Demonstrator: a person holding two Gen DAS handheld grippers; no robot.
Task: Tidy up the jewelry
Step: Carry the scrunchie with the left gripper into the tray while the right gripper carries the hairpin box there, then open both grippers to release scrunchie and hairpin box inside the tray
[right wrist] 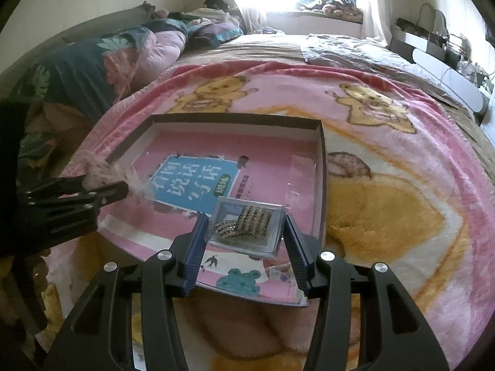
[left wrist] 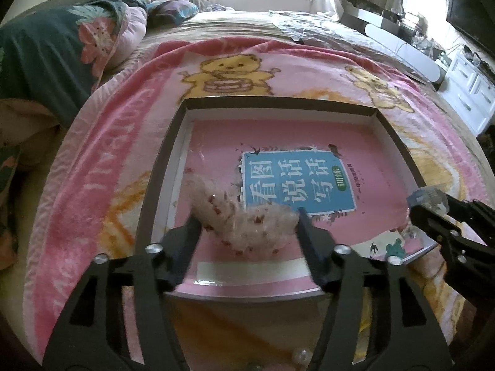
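Observation:
A shallow black-rimmed box lies on the bed with a pink book in it. My left gripper is shut on a fluffy pink-white hair scrunchie and holds it over the box's near left part; it also shows in the right wrist view. My right gripper is shut on a clear plastic case with a beaded jewelry piece inside, over the box's near right part. The right gripper shows at the right in the left wrist view.
A pink bear-print blanket covers the bed under the box. A folded floral quilt lies at the left. White drawers and a shelf stand at the right. A window is at the far end.

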